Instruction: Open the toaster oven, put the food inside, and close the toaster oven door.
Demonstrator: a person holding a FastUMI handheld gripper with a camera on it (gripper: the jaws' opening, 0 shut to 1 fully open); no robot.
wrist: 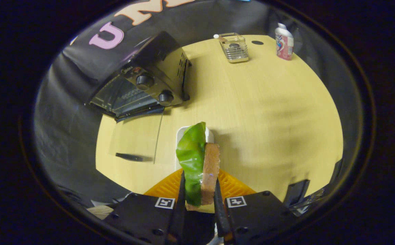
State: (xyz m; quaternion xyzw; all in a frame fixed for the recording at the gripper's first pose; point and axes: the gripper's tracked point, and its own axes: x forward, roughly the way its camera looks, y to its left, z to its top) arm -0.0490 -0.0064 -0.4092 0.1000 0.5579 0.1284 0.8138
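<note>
My gripper (200, 185) is shut on the food (197, 160), a slice of brown bread with a green lettuce leaf against its left side, held upright between both fingers above the table. The black toaster oven (156, 75) stands beyond the fingers to the left, at the table's left edge, with two knobs on its front panel. Its glass door (136, 139) lies folded down flat toward me, its dark handle (132, 157) at the near end. The oven's inside looks dark, with a wire rack showing.
An orange plate (233, 187) and a white dish (182, 134) lie under and just behind the food. Far across the wooden table (269, 119) stand a wire basket (234, 47) and a pink-and-white bottle (284, 42). A black object (296, 192) sits at the near right edge.
</note>
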